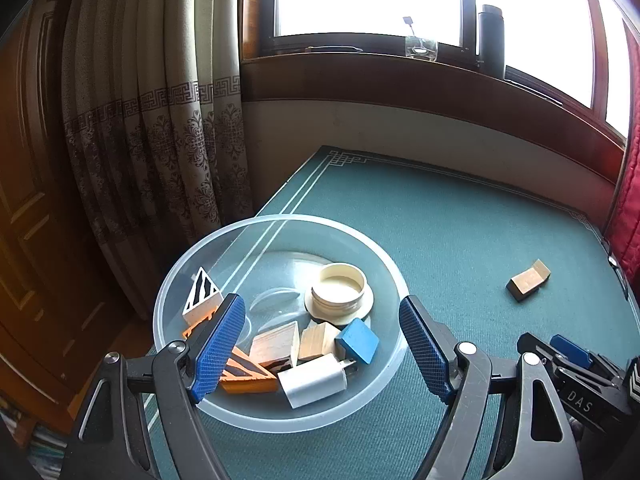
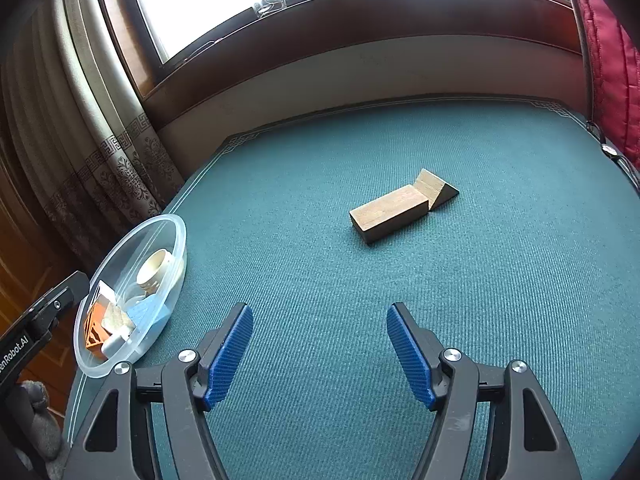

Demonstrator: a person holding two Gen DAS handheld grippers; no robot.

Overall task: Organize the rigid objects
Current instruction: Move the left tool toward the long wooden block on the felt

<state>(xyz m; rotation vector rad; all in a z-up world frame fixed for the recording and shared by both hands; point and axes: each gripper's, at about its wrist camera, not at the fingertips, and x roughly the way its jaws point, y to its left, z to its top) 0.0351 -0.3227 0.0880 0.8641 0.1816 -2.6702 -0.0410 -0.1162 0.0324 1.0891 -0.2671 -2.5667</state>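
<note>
A clear plastic bowl (image 1: 280,420) on the green table holds several items: a cream round lid (image 1: 340,290), a blue block (image 1: 358,340), a white charger (image 1: 314,380), wooden blocks (image 1: 276,342), an orange piece (image 1: 246,376) and a striped triangle (image 1: 202,292). My left gripper (image 1: 322,348) hangs open over the bowl, with nothing between its fingers. On the cloth farther right lie a rectangular wooden block (image 2: 388,212) and a wooden wedge (image 2: 436,188), touching end to end. My right gripper (image 2: 320,354) is open and empty, short of them. The bowl (image 2: 100,364) sits to its left.
The table's left edge (image 1: 288,196) runs close behind the bowl, with a curtain (image 1: 160,120) beyond it. A red quilted cloth (image 2: 612,80) hangs at the right edge. A glass (image 1: 420,48) and a dark bottle (image 1: 492,40) stand on the window sill.
</note>
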